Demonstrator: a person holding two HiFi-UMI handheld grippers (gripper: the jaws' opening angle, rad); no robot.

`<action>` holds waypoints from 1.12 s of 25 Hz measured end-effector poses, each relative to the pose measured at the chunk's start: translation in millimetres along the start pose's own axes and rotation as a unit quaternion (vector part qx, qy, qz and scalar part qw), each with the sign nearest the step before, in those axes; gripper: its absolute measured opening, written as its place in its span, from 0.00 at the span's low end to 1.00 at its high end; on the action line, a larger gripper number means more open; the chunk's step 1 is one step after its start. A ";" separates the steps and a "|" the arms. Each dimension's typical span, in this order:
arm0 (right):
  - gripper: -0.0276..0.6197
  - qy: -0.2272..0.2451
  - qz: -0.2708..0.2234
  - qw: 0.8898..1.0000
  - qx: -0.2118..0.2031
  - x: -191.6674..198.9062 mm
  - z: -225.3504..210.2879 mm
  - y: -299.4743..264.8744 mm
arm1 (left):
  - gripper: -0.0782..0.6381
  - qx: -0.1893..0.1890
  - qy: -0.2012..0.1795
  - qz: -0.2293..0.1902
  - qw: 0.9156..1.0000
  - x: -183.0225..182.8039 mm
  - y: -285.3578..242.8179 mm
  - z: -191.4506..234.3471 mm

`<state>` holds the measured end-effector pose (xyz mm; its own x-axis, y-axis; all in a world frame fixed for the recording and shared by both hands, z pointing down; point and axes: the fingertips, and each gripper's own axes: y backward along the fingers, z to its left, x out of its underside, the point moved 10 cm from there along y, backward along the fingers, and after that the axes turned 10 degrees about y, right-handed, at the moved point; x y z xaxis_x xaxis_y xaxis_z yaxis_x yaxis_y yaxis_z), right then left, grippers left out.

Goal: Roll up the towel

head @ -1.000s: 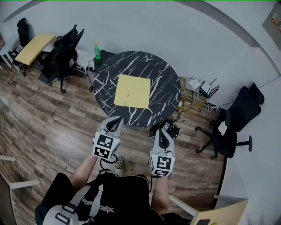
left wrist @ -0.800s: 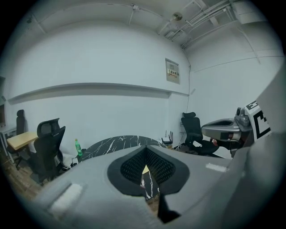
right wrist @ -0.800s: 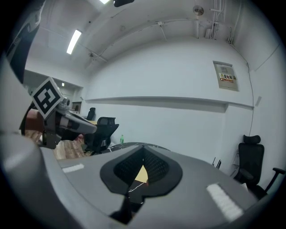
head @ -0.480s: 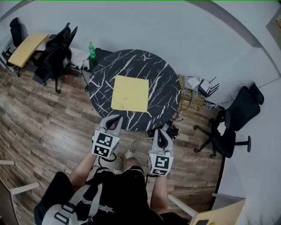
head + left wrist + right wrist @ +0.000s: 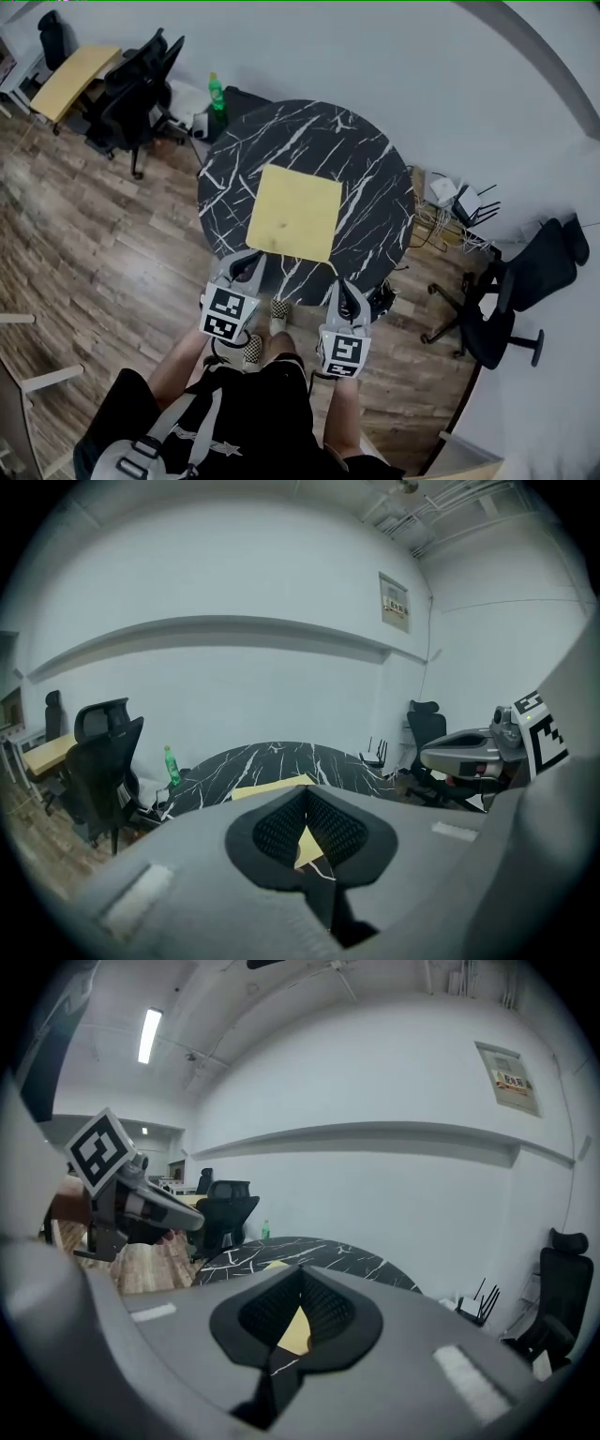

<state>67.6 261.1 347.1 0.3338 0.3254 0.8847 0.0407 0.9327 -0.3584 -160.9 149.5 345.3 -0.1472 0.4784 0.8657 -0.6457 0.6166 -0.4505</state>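
A: Entry one, containers?
B: One green bottle (image 5: 217,92), upright, just beyond the far edge of the worktop (image 5: 375,178). It is too small here to tell the contents; it may hold some liquid.

A: Entry two, the towel?
B: One yellow towel (image 5: 293,212), plain. It is spread flat in a single square on the round, black, white-veined worktop, about its middle and set slightly askew. Edges lie flat; no fold, no roll begun.

A: Entry three, the tools?
B: Left hand-held gripper (image 5: 249,257): jaws closed together, nothing between them, tip at the worktop's near rim, short of the towel. Right hand-held gripper (image 5: 338,285): likewise closed and empty, at the near rim, apart from the towel.
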 end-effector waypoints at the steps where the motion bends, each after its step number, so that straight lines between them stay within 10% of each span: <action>1: 0.05 -0.001 0.005 1.000 -0.006 3.3 -1.9 -10.8 | 0.12 -0.003 0.004 0.006 1.000 1.6 -9.1 4.7; 18: 0.05 0.002 0.100 0.990 -0.097 70.2 -10.4 -126.0 | 0.12 -0.019 0.040 0.115 0.992 58.1 -107.6 52.0; 23: 0.05 0.100 0.147 0.972 -0.155 91.6 -6.4 -141.8 | 0.13 -0.013 -0.040 0.176 0.983 72.6 -123.6 61.2; 28: 0.10 0.199 0.170 0.931 -0.255 104.6 -2.0 -158.4 | 0.17 0.026 -0.152 0.237 0.959 76.0 -133.8 65.4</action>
<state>98.0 147.1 495.8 0.7266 0.4106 0.5508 0.2767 0.5589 -0.7817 -134.8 62.5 485.6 -0.6404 0.4879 0.5932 -0.4869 0.3395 -0.8048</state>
